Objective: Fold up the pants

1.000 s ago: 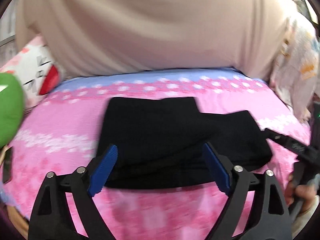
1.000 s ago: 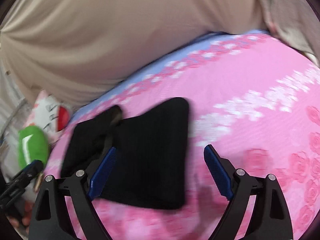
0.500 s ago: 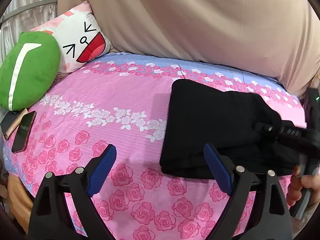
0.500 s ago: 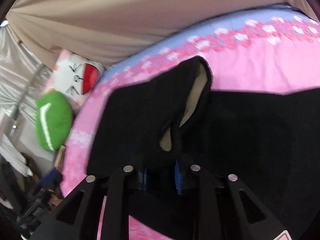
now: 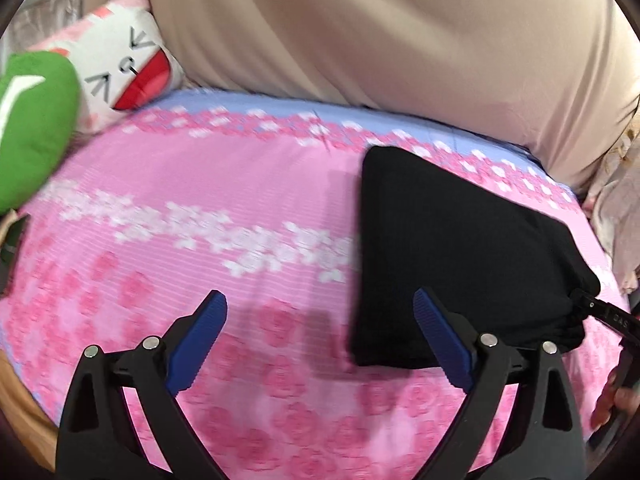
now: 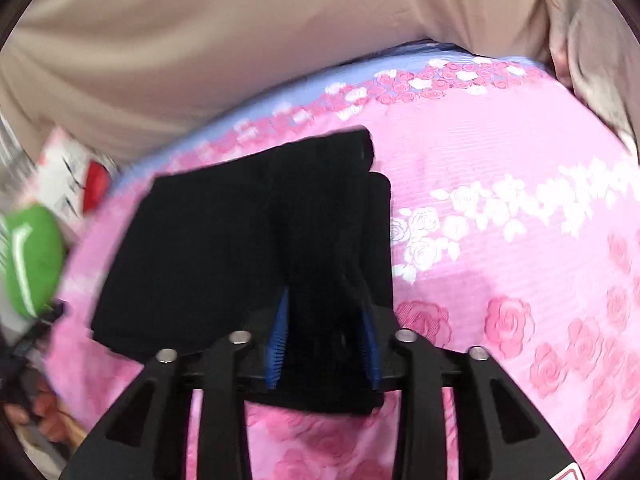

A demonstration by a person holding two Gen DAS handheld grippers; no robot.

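Observation:
The folded black pants (image 5: 460, 248) lie on the pink rose bedsheet (image 5: 200, 200), right of centre in the left wrist view. My left gripper (image 5: 318, 296) hovers over bare sheet beside the pants' left edge, open and widening, with nothing between its fingers. In the right wrist view a thick fold of the pants (image 6: 208, 248) rises between the blue pads of my right gripper (image 6: 324, 304). The cloth touches both pads while the jaws are opening. That gripper's black tip (image 5: 600, 312) also shows at the pants' right end.
A green cushion (image 5: 32, 128) and a white pillow with a drawn face (image 5: 124, 68) sit at the bed's far left. Beige fabric (image 5: 400, 40) hangs along the back. Pale patterned cloth (image 5: 616, 216) is at the right edge, and a hand (image 5: 616, 404) below it.
My right gripper's pads stand wider apart than half a second ago, and it has drawn back with the fold. The left gripper has drifted sideways and lower over the sheet.

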